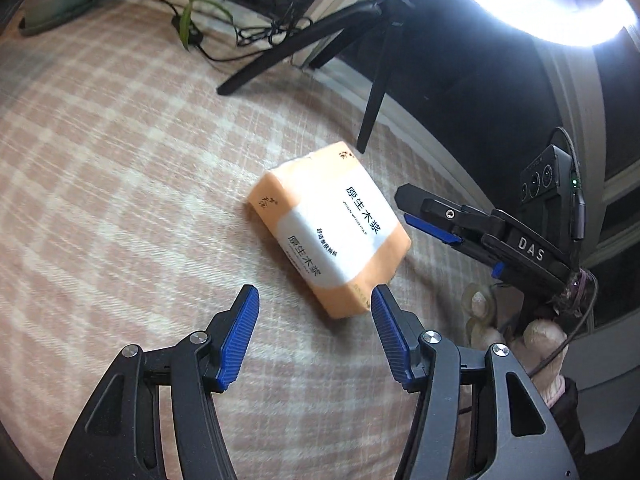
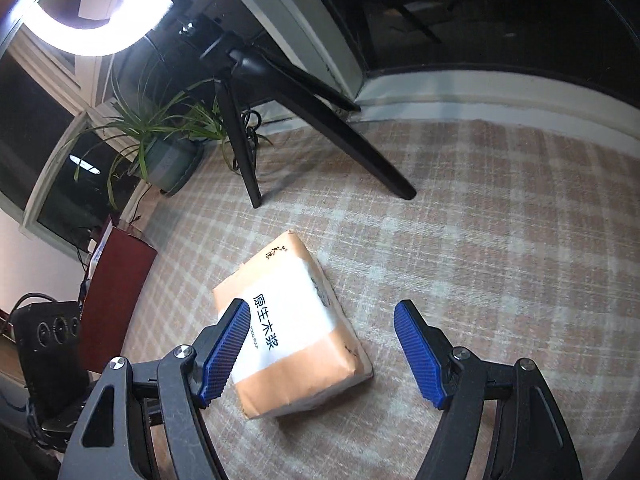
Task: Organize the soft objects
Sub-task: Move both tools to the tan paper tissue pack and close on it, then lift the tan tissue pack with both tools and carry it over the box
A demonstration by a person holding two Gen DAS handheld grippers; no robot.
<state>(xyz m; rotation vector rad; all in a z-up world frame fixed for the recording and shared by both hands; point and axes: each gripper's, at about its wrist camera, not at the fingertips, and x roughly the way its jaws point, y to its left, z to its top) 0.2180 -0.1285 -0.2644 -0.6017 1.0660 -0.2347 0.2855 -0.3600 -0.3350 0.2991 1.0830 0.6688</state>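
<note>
An orange and white soft tissue pack (image 1: 330, 226) with black print lies flat on the pink checked cloth (image 1: 120, 168). My left gripper (image 1: 316, 296) hovers open just short of the pack's near corner, nothing between its blue pads. The right gripper's finger (image 1: 430, 220) shows at the pack's right side in the left wrist view, a gloved hand below it. In the right wrist view the same pack (image 2: 292, 332) lies ahead. My right gripper (image 2: 320, 312) is open above it; the left pad (image 2: 224, 350) overlaps the pack's left edge, the right pad (image 2: 416, 350) stands apart.
A black tripod (image 2: 312, 120) with a bright ring light (image 2: 88, 20) stands on the cloth behind the pack. A potted plant (image 2: 168, 152) and black cables sit at the far edge. A dark red box (image 2: 120, 288) is off the cloth's left side.
</note>
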